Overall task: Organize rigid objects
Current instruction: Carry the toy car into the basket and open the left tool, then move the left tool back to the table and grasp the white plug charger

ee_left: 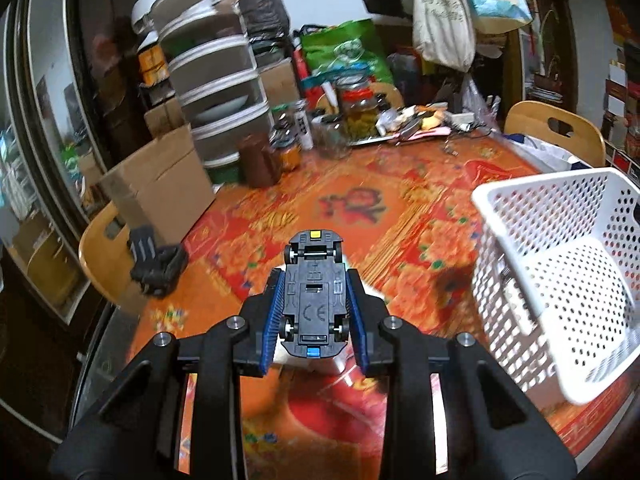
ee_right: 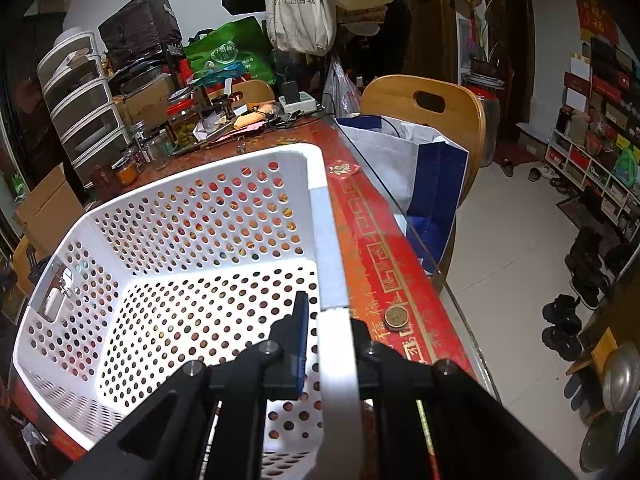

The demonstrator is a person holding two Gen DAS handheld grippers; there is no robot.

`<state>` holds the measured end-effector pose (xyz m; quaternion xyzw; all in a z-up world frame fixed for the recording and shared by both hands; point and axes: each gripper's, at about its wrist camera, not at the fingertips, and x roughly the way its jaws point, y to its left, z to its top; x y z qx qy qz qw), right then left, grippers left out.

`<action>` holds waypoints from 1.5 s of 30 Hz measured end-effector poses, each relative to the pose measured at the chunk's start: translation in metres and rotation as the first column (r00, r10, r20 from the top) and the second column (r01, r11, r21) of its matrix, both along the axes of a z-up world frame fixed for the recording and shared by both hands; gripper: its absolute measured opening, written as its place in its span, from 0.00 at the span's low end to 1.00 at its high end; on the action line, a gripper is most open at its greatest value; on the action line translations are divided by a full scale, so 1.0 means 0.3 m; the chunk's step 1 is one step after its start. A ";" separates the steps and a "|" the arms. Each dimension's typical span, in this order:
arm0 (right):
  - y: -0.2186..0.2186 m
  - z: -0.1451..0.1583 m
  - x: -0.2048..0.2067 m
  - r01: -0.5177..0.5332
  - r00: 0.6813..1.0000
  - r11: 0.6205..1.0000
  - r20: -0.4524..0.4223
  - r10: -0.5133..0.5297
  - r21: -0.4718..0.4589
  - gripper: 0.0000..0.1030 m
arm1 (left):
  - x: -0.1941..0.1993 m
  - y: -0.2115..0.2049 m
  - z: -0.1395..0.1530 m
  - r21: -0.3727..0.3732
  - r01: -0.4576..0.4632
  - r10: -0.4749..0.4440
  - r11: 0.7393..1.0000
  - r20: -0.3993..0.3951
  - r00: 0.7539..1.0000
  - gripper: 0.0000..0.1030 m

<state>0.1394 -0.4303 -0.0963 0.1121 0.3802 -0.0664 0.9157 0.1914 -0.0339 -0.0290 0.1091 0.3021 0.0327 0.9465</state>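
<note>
Left gripper (ee_left: 316,300) closed, level above table; right gripper (ee_right: 326,344) apparently clamped, angled down.

Left gripper (ee_left: 316,300): matte black linkage arms, silver pivot screws. Blue ribbed pads (ee_left: 276,304) line both fingers. Right gripper (ee_right: 328,344): identical.

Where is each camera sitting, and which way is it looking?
Left wrist: sits on the left claw, looking forward across the table; its claw grips an upside-down toy car.
Right wrist: sits on the right claw, looking along the table edge; its claw pinches the white basket rim.
Both see the basket, the table and the green bag.
</note>
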 end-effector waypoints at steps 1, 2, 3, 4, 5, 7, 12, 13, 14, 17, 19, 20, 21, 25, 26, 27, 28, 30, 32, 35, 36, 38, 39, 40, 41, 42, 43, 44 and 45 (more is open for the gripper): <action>-0.001 0.000 0.000 0.000 1.000 1.000 0.000 0.000 0.000 0.08 | 0.005 -0.020 0.010 0.005 0.009 -0.009 1.000 0.005 1.000 0.27; -0.001 -0.001 0.001 0.000 1.000 1.000 0.000 0.000 0.001 0.08 | 0.011 -0.045 0.027 0.013 0.022 -0.022 1.000 0.011 1.000 0.27; -0.001 -0.001 0.001 0.001 1.000 1.000 0.000 -0.001 0.002 0.08 | 0.015 -0.070 0.037 0.020 0.033 -0.033 0.999 0.015 0.999 0.27; -0.001 0.000 0.001 0.000 1.000 1.000 0.000 0.000 0.003 0.08 | 0.022 -0.096 0.049 0.031 0.046 -0.046 0.998 0.018 0.999 0.27; -0.002 -0.001 0.001 0.000 1.000 1.000 0.000 0.000 0.003 0.08 | 0.029 -0.121 0.056 0.039 0.057 -0.058 0.998 0.019 0.998 0.27; -0.002 -0.001 0.001 0.001 1.000 1.000 -0.001 -0.001 0.003 0.08 | 0.049 -0.191 0.081 0.057 0.091 -0.092 0.994 0.019 0.996 0.27; -0.005 -0.001 0.001 0.004 1.000 1.000 0.001 -0.004 0.010 0.08 | 0.089 -0.409 0.092 0.171 0.182 -0.184 0.968 -0.002 0.983 0.27; -0.006 -0.002 0.001 0.003 1.000 1.000 0.001 -0.003 0.012 0.08 | 0.100 -0.450 0.084 0.190 0.203 -0.203 0.961 -0.021 0.979 0.27; -0.007 -0.002 0.001 0.003 1.000 1.000 0.001 -0.003 0.011 0.08 | 0.111 -0.485 0.074 0.208 0.218 -0.214 0.954 -0.040 0.976 0.27; -0.007 -0.002 0.002 0.001 1.000 1.000 -0.004 -0.001 0.010 0.08 | 0.155 -0.604 0.025 0.268 0.276 -0.249 0.923 -0.132 0.960 0.27; -0.006 -0.002 0.003 -0.001 1.000 1.000 -0.007 0.001 0.008 0.08 | 0.174 -0.660 -0.009 0.292 0.310 -0.267 0.905 -0.180 0.947 0.27; -0.007 -0.003 0.003 -0.001 1.000 1.000 -0.007 0.001 0.009 0.08 | 0.183 -0.684 -0.027 0.309 0.327 -0.273 0.893 -0.205 0.940 0.27; -0.008 -0.003 0.004 -0.001 1.000 1.000 -0.007 0.001 0.011 0.08 | 0.193 -0.713 -0.051 0.318 0.355 -0.288 0.879 -0.241 0.927 0.27; -0.013 -0.004 0.005 -0.003 1.000 1.000 -0.007 0.003 0.020 0.08 | 0.217 -0.800 -0.141 0.351 0.450 -0.314 0.821 -0.381 0.870 0.27; -0.014 -0.004 0.005 -0.004 1.000 1.000 -0.006 0.004 0.022 0.08 | 0.216 -0.819 -0.162 0.367 0.470 -0.315 0.803 -0.409 0.857 0.27; -0.012 -0.004 0.004 -0.003 1.000 1.000 -0.005 0.004 0.023 0.08 | 0.218 -0.836 -0.185 0.383 0.490 -0.316 0.783 -0.435 0.843 0.27; -0.013 -0.005 0.003 -0.004 1.000 1.000 -0.005 0.004 0.025 0.08 | 0.219 -0.849 -0.201 0.389 0.506 -0.313 0.770 -0.460 0.831 0.27; -0.014 -0.004 0.004 -0.004 1.000 1.000 -0.006 0.004 0.029 0.08 | 0.226 -0.864 -0.238 0.384 0.525 -0.304 0.760 -0.503 0.809 0.27; -0.015 -0.005 0.004 -0.004 1.000 1.000 -0.007 0.004 0.028 0.08 | 0.242 -0.861 -0.258 0.379 0.528 -0.289 0.760 -0.529 0.797 0.27; -0.016 -0.006 0.004 -0.006 1.000 1.000 -0.011 0.006 0.028 0.08 | 0.256 -0.851 -0.278 0.363 0.534 -0.284 0.763 -0.554 0.783 0.50; -0.015 -0.005 0.004 -0.006 1.000 1.000 -0.012 0.006 0.026 0.08 | 0.259 -0.846 -0.283 0.379 0.532 -0.278 0.757 -0.550 0.788 0.60; -0.016 -0.004 0.006 -0.005 1.000 1.000 -0.015 0.005 0.024 0.08 | 0.252 -0.832 -0.267 0.406 0.523 -0.296 0.749 -0.502 0.813 0.85; -0.015 -0.004 0.006 -0.005 1.000 1.000 -0.016 0.005 0.023 0.08 | 0.242 -0.826 -0.250 0.403 0.519 -0.312 0.754 -0.475 0.823 0.86; -0.015 -0.004 0.006 -0.004 1.000 1.000 -0.017 0.005 0.023 0.08 | 0.232 -0.813 -0.227 0.389 0.510 -0.324 0.767 -0.450 0.832 0.86; -0.014 -0.005 0.006 -0.004 1.000 1.000 -0.019 0.004 0.024 0.08 | 0.220 -0.788 -0.188 0.357 0.498 -0.344 0.790 -0.415 0.843 0.86; -0.014 -0.005 0.005 -0.003 1.000 1.000 -0.020 0.003 0.024 0.08 | 0.205 -0.759 -0.143 0.321 0.489 -0.363 0.811 -0.380 0.851 0.86; -0.014 -0.005 0.004 -0.001 1.000 1.000 -0.020 0.002 0.026 0.08 | 0.193 -0.717 -0.092 0.275 0.473 -0.377 0.837 -0.337 0.863 0.86; -0.014 -0.005 0.004 0.000 1.000 1.000 -0.021 0.001 0.027 0.08 | 0.182 -0.655 -0.033 0.222 0.445 -0.378 0.868 -0.287 0.880 0.87; -0.016 -0.004 0.005 0.001 1.000 1.000 -0.023 0.000 0.027 0.08 | 0.174 -0.587 0.014 0.181 0.413 -0.366 0.892 -0.246 0.898 0.87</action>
